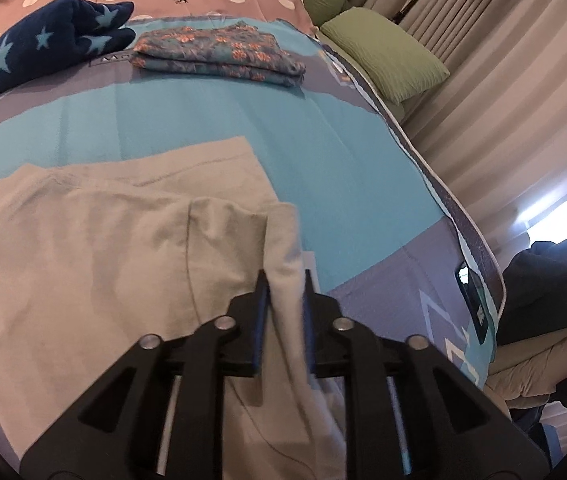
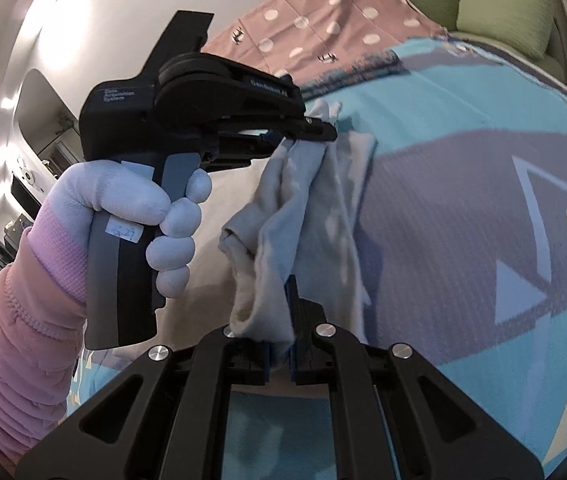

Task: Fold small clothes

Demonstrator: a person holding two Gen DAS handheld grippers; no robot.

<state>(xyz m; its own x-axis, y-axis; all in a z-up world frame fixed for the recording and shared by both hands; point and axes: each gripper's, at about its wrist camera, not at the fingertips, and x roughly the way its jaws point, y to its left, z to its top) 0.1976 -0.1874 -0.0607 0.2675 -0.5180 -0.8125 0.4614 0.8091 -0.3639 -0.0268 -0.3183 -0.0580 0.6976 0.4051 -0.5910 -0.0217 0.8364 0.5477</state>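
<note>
A pale beige small garment (image 1: 95,248) lies partly spread on the blue bed cover (image 1: 323,152). My left gripper (image 1: 285,280) is shut on a raised edge of it. In the right wrist view the left gripper (image 2: 323,130), held by a gloved hand, pinches the cloth above the bed. My right gripper (image 2: 281,300) is shut on another bunched part of the same garment (image 2: 283,204), which hangs slack between the two grippers.
A folded floral garment (image 1: 219,52) and a dark blue star-patterned bundle (image 1: 43,48) lie at the far end of the bed. Green pillows (image 1: 383,52) and curtains (image 1: 503,100) are to the right. Dark clothes (image 1: 555,280) are heaped beside the bed.
</note>
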